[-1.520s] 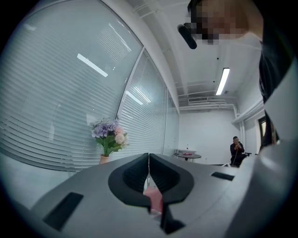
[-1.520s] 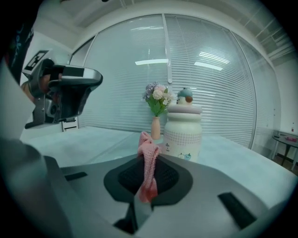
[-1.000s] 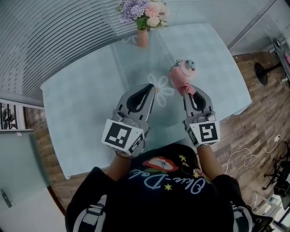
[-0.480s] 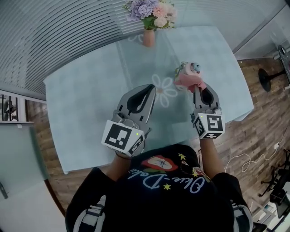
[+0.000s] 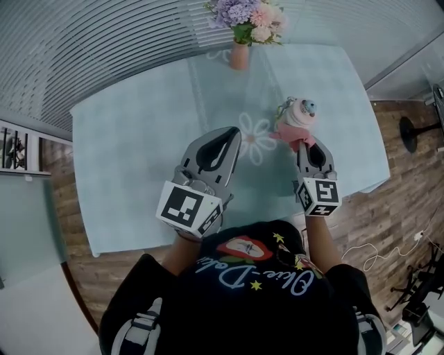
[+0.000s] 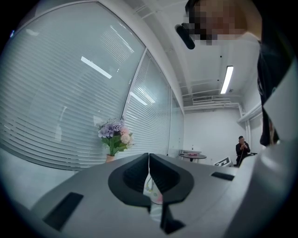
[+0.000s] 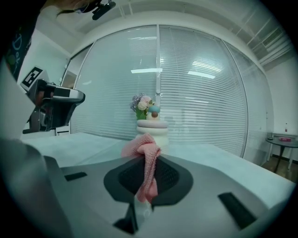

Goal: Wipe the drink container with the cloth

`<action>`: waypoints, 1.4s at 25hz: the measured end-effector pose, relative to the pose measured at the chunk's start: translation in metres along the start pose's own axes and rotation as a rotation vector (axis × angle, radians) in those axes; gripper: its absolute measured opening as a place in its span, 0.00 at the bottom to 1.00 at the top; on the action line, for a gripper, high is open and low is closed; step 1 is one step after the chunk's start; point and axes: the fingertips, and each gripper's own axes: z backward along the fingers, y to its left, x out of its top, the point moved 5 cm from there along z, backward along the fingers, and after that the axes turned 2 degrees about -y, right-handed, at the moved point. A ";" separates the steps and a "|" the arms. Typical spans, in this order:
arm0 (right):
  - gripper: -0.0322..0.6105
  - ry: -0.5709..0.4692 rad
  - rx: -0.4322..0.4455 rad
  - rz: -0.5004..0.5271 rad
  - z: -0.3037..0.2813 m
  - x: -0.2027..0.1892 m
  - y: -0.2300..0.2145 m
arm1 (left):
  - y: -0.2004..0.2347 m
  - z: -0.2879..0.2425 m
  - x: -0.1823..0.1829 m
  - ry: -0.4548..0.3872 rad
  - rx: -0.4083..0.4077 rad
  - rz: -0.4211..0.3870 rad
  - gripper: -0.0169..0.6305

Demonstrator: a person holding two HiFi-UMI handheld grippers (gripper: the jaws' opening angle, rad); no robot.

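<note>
Pale teal desk (image 5: 132,139) printed with a white daisy outline (image 5: 255,136), pink open-knit cloth (image 7: 146,153), cream drink container (image 5: 300,114) banded pink and capped blue, grey left tongs (image 5: 234,132) and right tongs (image 5: 304,144) lined black, purple-and-pink flowers (image 5: 246,14) in a salmon vase (image 5: 238,55), brown plank floor (image 5: 388,215).

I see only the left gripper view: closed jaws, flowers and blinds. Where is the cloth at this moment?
Observer: The pink cloth is pinched between the jaws of the right hand-held gripper.
Operator: And the thing to wipe?
Observer: The drink container stands upright on the table, just beyond that cloth. I cannot confirm contact.
Operator: Am I near it?
Observer: No. The left hand-held gripper hangs over the table's middle, apart from the container, on its left.
</note>
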 end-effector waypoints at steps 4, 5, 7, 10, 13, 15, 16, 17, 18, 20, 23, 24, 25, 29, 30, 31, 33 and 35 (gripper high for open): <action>0.09 0.056 0.005 0.011 -0.001 -0.012 0.001 | 0.003 0.003 0.004 -0.011 0.014 -0.004 0.03; 0.09 0.069 0.003 0.014 -0.001 -0.015 0.000 | 0.004 0.003 0.005 -0.012 0.017 -0.004 0.03; 0.09 0.092 -0.002 0.020 -0.002 -0.020 -0.001 | 0.004 0.005 0.005 -0.011 0.022 -0.004 0.03; 0.09 0.148 -0.006 0.034 -0.006 -0.031 -0.003 | 0.004 0.005 0.004 -0.008 0.024 -0.004 0.03; 0.09 0.195 -0.003 0.045 -0.010 -0.041 -0.006 | 0.004 0.004 0.004 -0.007 0.025 -0.006 0.03; 0.09 0.211 -0.002 0.051 -0.011 -0.044 -0.007 | 0.004 0.004 0.005 -0.006 0.025 -0.009 0.03; 0.09 0.220 -0.001 0.053 -0.012 -0.046 -0.007 | 0.004 0.004 0.004 -0.005 0.025 -0.010 0.03; 0.09 0.229 0.000 0.053 -0.012 -0.048 -0.006 | 0.004 0.005 0.004 -0.004 0.025 -0.010 0.03; 0.09 0.236 0.000 0.050 -0.013 -0.049 -0.006 | 0.004 0.005 0.004 -0.003 0.025 -0.010 0.03; 0.09 0.244 0.003 0.045 -0.014 -0.052 -0.006 | 0.003 0.006 0.004 0.000 0.025 -0.010 0.03; 0.09 0.247 0.015 0.053 -0.015 -0.052 -0.006 | 0.003 0.005 0.003 0.006 0.022 -0.011 0.03; 0.09 0.242 0.024 0.063 -0.014 -0.050 -0.005 | 0.002 0.004 0.003 0.008 0.021 -0.013 0.03; 0.09 0.232 0.037 0.075 -0.012 -0.046 -0.004 | 0.001 0.003 0.003 0.009 0.020 -0.016 0.03; 0.09 0.145 0.113 0.136 0.006 -0.017 -0.002 | -0.008 -0.001 0.005 0.006 0.025 -0.023 0.03; 0.09 0.113 0.142 0.156 0.012 -0.009 -0.001 | -0.010 0.000 0.006 0.006 0.030 -0.023 0.03; 0.09 0.081 0.173 0.179 0.018 -0.001 -0.001 | -0.011 -0.001 0.007 0.007 0.036 -0.022 0.03; 0.09 0.024 0.226 0.237 0.027 0.016 -0.005 | -0.013 -0.003 0.009 0.007 0.048 -0.020 0.03; 0.09 -0.039 0.247 0.279 0.029 0.036 -0.013 | -0.015 -0.008 0.011 0.006 0.064 -0.026 0.03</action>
